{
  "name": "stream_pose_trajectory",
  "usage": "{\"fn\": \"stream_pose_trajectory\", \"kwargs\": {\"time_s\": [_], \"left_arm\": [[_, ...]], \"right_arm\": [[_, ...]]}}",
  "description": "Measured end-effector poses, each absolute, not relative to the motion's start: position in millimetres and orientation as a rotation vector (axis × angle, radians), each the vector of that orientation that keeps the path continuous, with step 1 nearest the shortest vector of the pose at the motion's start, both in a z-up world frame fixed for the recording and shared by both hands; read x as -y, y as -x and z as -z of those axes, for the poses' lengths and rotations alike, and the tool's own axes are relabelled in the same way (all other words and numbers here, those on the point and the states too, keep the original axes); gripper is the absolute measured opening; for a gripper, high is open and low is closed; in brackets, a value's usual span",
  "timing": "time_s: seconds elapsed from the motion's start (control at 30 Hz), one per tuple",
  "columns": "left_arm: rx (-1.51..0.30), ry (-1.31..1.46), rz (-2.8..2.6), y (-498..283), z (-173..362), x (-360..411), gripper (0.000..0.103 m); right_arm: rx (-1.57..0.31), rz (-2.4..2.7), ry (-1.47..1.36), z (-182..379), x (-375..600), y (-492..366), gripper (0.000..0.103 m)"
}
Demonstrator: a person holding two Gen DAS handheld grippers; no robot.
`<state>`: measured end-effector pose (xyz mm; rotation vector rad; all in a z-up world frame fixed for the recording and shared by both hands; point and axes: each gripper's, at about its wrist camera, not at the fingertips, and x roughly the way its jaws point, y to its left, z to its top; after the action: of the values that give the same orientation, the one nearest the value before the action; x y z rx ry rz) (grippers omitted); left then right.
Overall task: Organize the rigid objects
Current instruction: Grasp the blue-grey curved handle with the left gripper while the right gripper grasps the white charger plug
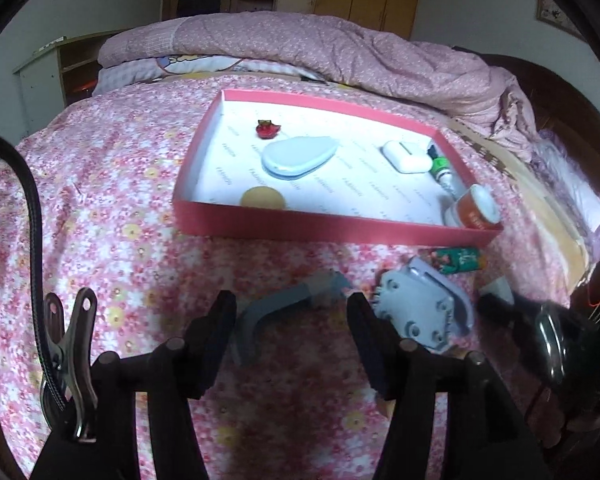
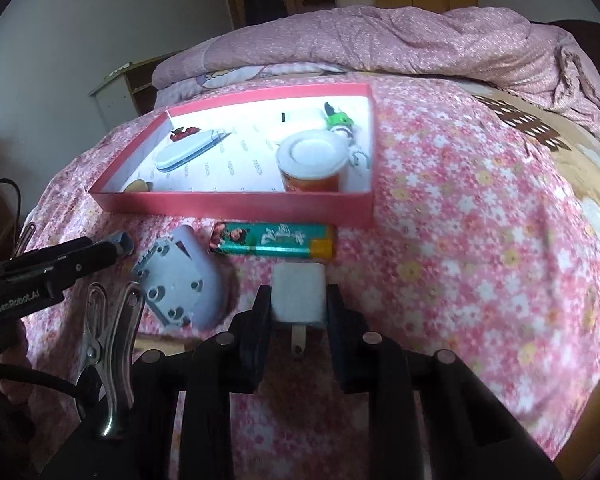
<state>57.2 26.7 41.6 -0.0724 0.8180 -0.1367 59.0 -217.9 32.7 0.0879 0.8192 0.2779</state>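
A red tray (image 1: 300,226) (image 2: 236,204) lies on the flowered bed. It holds a blue teardrop case (image 1: 298,156), a red trinket (image 1: 267,129), a white earbud case (image 1: 406,156), a green-capped tube (image 1: 440,168), an orange jar (image 1: 474,208) (image 2: 312,164) and a tan disc (image 1: 262,198). My left gripper (image 1: 290,316) is open over a grey L-shaped bracket (image 1: 276,312). My right gripper (image 2: 298,300) is shut on a white plug charger (image 2: 298,294). A grey plastic plate (image 1: 424,308) (image 2: 180,280) and a green packet (image 2: 272,240) (image 1: 458,260) lie in front of the tray.
A rumpled pink quilt (image 1: 340,48) is piled at the far side of the bed. A wooden cabinet (image 1: 48,76) stands at the far left. A brown patterned blanket (image 2: 560,152) covers the bed's right side. The other gripper's body shows in the right wrist view (image 2: 44,276).
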Motion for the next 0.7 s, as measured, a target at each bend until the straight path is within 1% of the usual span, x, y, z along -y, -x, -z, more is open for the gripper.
{"fn": "stream_pose_trajectory", "kwargs": {"time_s": [0.17,0.3,0.5,0.53,0.57,0.6,0.7], "left_arm": [[-0.852,0.103,0.150,-61,-34,-24,0.062],[-0.822,0.125,0.172,-58,-36,-18,0.062],[-0.804,-0.027,0.126,-56,-35,-6,0.061],[-0.806,-0.047,0.116,-58,-34,-5,0.058],[-0.809,-0.057,0.110,-60,-32,-6,0.050],[-0.817,-0.058,0.110,-62,-30,-7,0.046],[-0.807,-0.051,0.106,-61,-27,-10,0.035]], "right_arm": [[-0.817,-0.278,-0.080,-29,218,-49,0.027],[-0.802,-0.275,-0.070,-28,217,-46,0.027],[-0.808,-0.284,-0.101,-28,222,-44,0.027],[-0.811,-0.284,-0.107,-28,223,-43,0.027],[-0.815,-0.286,-0.114,-28,224,-42,0.027],[-0.816,-0.287,-0.118,-28,224,-41,0.027],[-0.804,-0.288,-0.122,-26,224,-39,0.027]]}}
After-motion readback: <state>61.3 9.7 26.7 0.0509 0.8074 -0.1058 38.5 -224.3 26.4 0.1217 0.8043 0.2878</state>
